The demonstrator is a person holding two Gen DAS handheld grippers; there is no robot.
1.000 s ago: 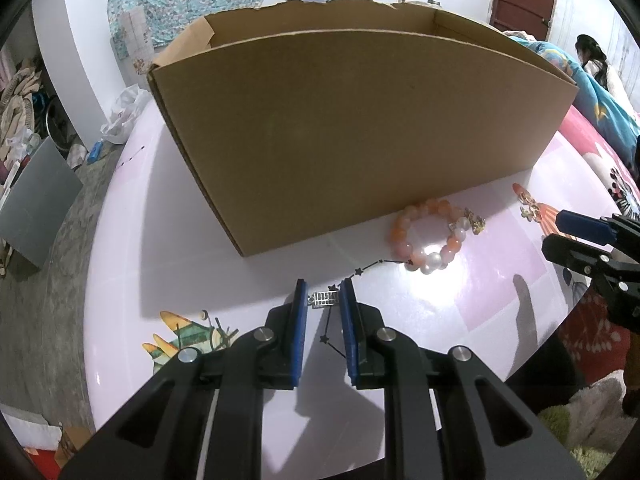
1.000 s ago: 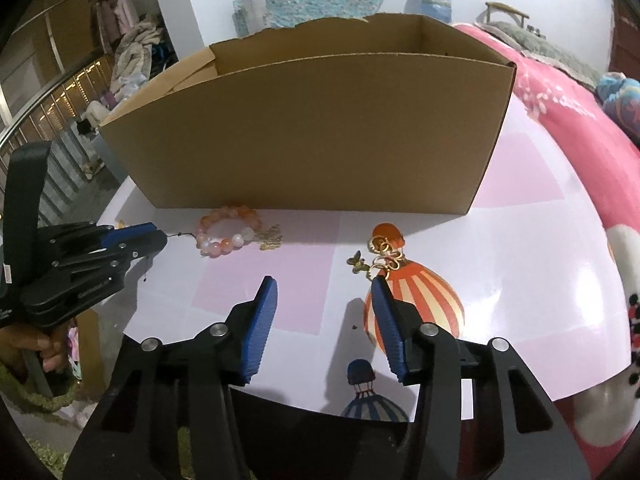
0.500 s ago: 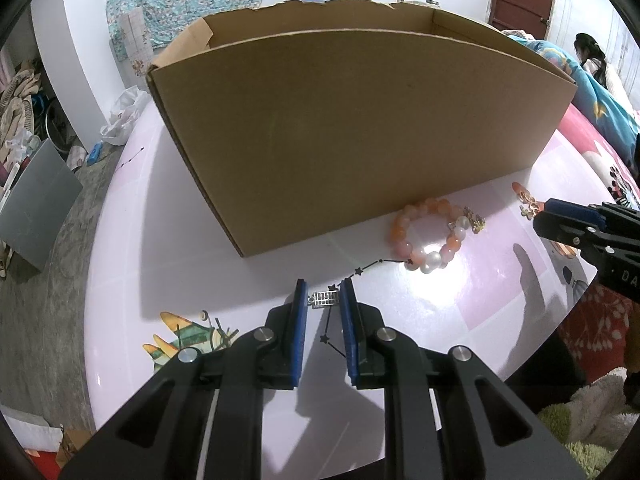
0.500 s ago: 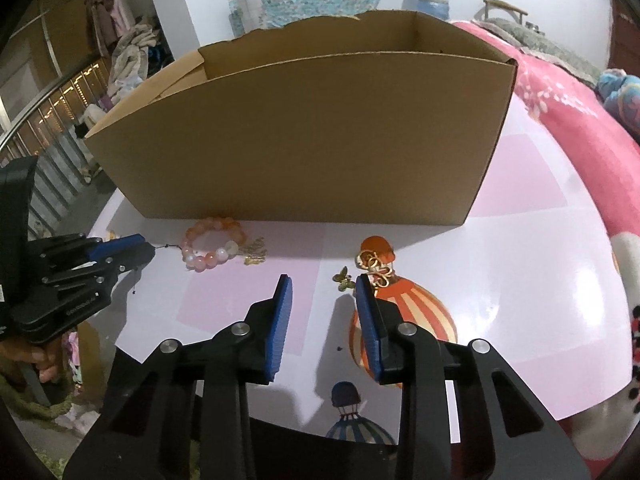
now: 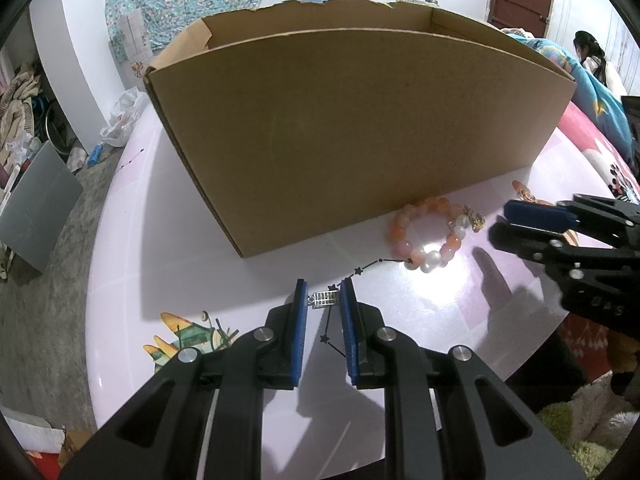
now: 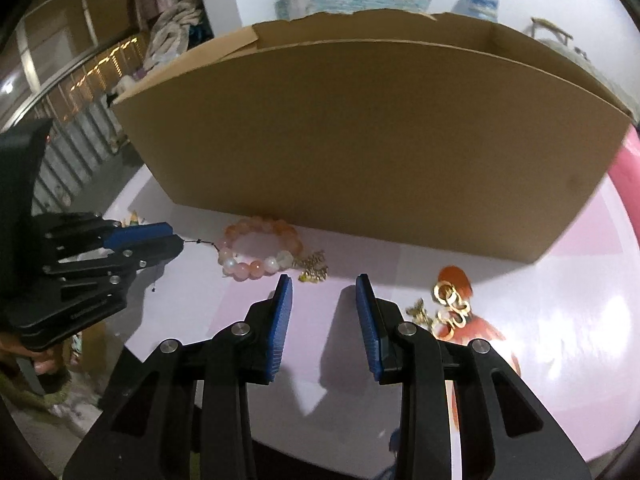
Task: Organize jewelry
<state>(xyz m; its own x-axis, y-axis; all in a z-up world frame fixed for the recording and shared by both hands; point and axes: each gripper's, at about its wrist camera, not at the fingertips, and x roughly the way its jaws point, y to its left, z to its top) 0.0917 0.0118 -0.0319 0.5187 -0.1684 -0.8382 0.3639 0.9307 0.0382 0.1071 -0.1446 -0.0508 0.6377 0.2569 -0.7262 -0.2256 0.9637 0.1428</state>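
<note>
2 grippers working | left gripper [image 5: 324,300] pinching silver charm [image 5: 325,300] of black chain [image 5: 370,266] near counter [image 5: 180,248] front edge | right gripper [image 6: 324,292] fingers spread, just narrowing, empty | bead bracelet [image 6: 260,250] lying ahead-left of it, before box [image 6: 360,140].

box [image 5: 360,128] interior hidden, gold earrings [image 6: 450,306] blurred

Both views bulge with fisheye distortion, and black vignette fills the corners. In the left wrist view a hard white glare spot sits on the glossy table [image 5: 248,248] just ahead and right of the fingers [image 5: 300,320], washing out part of the bead bracelet [image 5: 428,236]. Sharp dark shadows lie beneath the cardboard box [image 5: 360,128]. The right wrist view is dimmer and softly motion-blurred; the box wall [image 6: 380,152] ahead of its fingers looks murky brown.
</note>
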